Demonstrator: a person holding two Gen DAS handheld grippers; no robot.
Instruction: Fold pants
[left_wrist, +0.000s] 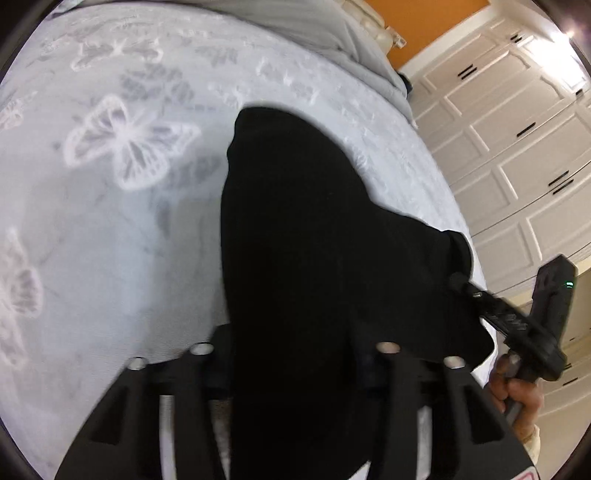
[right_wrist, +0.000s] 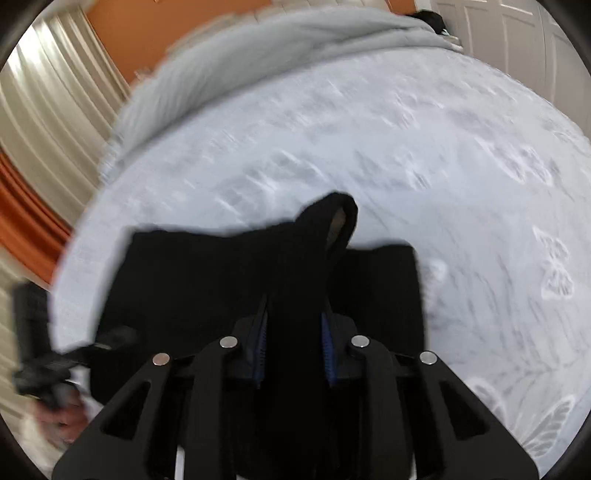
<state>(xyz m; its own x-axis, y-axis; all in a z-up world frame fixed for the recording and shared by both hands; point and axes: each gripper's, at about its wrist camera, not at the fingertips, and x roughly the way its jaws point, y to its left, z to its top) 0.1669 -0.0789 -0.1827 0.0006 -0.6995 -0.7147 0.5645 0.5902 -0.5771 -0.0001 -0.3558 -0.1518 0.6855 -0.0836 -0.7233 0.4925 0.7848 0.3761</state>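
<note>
Black pants (left_wrist: 303, 236) lie on a pale bedspread with white butterflies (left_wrist: 110, 229). My left gripper (left_wrist: 295, 354) is shut on the near edge of the pants, and the cloth covers its fingertips. My right gripper (left_wrist: 465, 286) also shows at the right of this view, pinching another corner of the pants. In the right wrist view my right gripper (right_wrist: 295, 332) is shut on a lifted fold of the pants (right_wrist: 207, 273), which bunches up between the blue pads (right_wrist: 327, 350). The left gripper (right_wrist: 110, 341) shows blurred at the lower left.
A grey blanket (left_wrist: 332, 26) is bunched at the far end of the bed (right_wrist: 369, 129). White panelled closet doors (left_wrist: 517, 147) stand beyond the bed's right edge. An orange wall (right_wrist: 155, 33) and pale curtains (right_wrist: 48, 110) are to the left.
</note>
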